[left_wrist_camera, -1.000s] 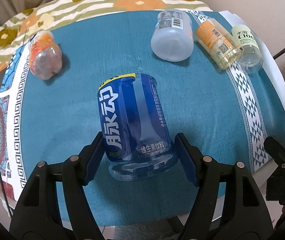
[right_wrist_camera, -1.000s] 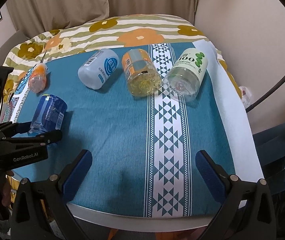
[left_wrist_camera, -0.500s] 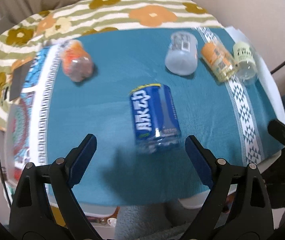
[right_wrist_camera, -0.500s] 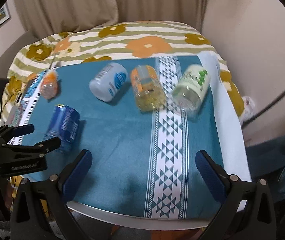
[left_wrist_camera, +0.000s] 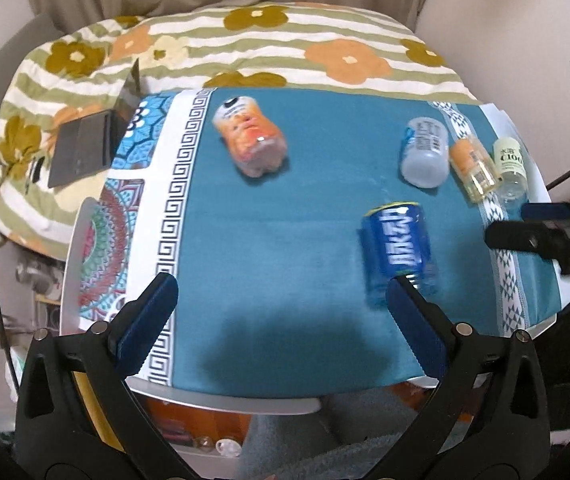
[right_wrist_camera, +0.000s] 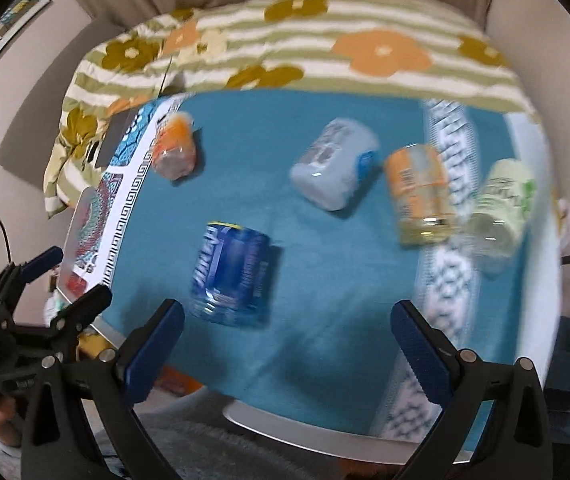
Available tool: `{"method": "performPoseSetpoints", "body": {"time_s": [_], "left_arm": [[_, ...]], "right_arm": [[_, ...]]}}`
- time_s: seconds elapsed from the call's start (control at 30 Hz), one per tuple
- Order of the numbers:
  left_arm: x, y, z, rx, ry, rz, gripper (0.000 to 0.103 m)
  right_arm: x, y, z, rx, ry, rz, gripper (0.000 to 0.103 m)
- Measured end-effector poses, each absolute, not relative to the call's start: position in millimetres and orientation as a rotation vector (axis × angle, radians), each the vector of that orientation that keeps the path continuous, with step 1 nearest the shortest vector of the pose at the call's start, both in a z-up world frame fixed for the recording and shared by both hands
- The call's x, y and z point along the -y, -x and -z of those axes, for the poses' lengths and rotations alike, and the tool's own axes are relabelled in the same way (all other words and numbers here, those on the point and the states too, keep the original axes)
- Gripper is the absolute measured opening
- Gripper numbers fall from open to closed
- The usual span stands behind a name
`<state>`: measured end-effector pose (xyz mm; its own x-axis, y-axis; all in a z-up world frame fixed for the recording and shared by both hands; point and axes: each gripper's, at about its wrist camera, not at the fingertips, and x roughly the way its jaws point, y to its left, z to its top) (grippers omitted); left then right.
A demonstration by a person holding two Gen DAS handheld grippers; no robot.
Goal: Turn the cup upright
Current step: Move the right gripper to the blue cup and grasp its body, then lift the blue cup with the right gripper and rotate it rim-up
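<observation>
A blue cup cut from a bottle [left_wrist_camera: 401,250] lies on its side on the teal cloth, its open end toward me; it also shows in the right wrist view [right_wrist_camera: 231,274]. My left gripper [left_wrist_camera: 283,312] is open and empty, back from the table's front edge, with the blue cup just beyond its right finger [left_wrist_camera: 417,320]. My right gripper [right_wrist_camera: 287,338] is open and empty, and the blue cup lies beyond its left finger [right_wrist_camera: 153,350]. An orange cup [left_wrist_camera: 251,140], a pale cup [left_wrist_camera: 425,152], an amber cup [left_wrist_camera: 473,168] and a clear green-labelled cup [left_wrist_camera: 511,170] also lie on their sides.
The table's front edge [left_wrist_camera: 225,398] runs close below both grippers. A flowered striped blanket [left_wrist_camera: 285,48] lies behind the table. A dark laptop [left_wrist_camera: 85,148] rests on it at the left. The right gripper shows at the right edge of the left wrist view [left_wrist_camera: 545,228].
My left gripper opened off the blue cup, pulled back and swung left. My right gripper moved left toward the blue cup. The cup still lies on its side.
</observation>
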<state>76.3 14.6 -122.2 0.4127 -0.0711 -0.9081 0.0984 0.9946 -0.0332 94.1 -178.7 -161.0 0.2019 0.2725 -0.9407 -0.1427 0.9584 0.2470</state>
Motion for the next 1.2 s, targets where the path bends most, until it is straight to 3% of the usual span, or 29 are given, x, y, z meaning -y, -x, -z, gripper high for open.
{"method": "performPoseSetpoints", "body": {"time_s": [0.2,0.33,0.57,0.67,0.77,1.03,1.2], "left_arm": [[-48,-89,144,-1.186,-0.013,0.123,0.103],[-62,-100,158,-1.212,0.008,0.134,0.103],[-74,-115,168,-1.23,0.036,0.14,0.103],[-74,-118,171,-1.24,0.043,0.148,0.103],[-73,-118,173,-1.246,0.036,0.153,0.103],[-71,-118,167,-1.234,0.034,0.157,0.103],[-72,-119,158,-1.214,0.044,0.161,0.103]], "right_arm": [[153,-136,200,-1.518,-0.19,-0.303,0.103],[143,-155,223,-1.596,-0.193,-0.29,0.088],[141,-168,244,-1.673,-0.279,-0.289,0.082],[140,-171,251,-1.697,-0.3,-0.294,0.072],[141,-173,258,-1.716,-0.345,-0.303,0.056],[149,-168,241,-1.642,-0.374,-0.312,0.055],[161,-150,192,-1.352,-0.414,-0.257,0.055]]}}
